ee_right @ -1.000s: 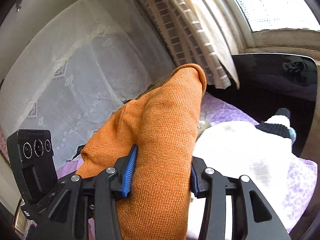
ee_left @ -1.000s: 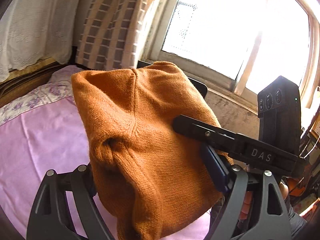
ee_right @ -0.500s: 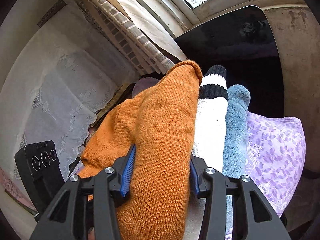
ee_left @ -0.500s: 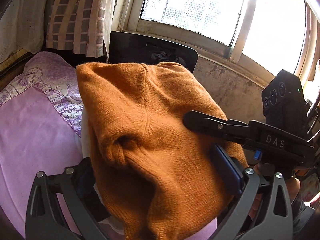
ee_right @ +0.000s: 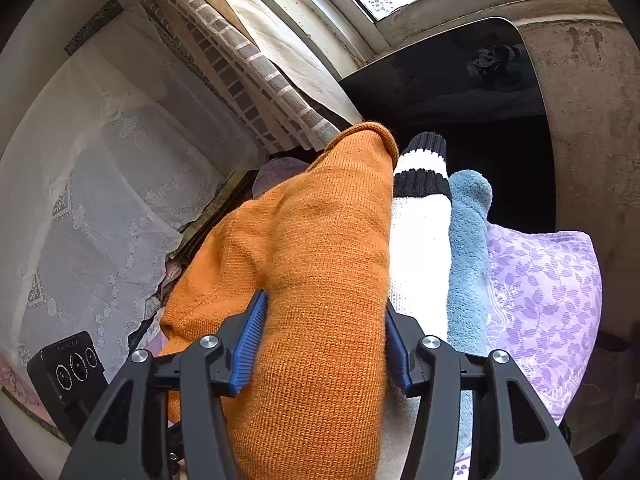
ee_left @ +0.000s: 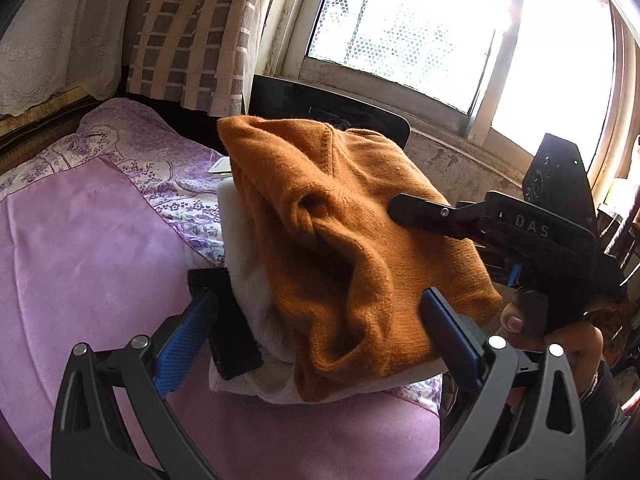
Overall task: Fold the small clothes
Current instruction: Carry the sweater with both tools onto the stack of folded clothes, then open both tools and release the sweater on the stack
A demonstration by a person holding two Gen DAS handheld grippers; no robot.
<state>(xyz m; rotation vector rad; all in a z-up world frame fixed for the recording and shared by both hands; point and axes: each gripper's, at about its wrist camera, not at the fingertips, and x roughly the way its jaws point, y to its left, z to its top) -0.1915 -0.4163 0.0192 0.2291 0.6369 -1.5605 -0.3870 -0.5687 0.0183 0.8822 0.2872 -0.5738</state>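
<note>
Left wrist: orange sweater [ee_left: 352, 248] tops white garment [ee_left: 248, 256].

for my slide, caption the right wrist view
Right tongs opening around folded orange sweater, set on white and blue knits.

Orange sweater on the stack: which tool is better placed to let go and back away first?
Left. The left tool already stands wide around the orange sweater; the right tool is only now opening, sweater between its pads.

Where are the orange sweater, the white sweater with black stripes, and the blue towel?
Orange sweater [ee_right: 320, 280]: right wrist view, middle of the knit.
White sweater [ee_right: 420, 240]: right wrist view, white body below the stripes.
Blue towel [ee_right: 468, 232]: right wrist view, fluffy folded edge.
</note>
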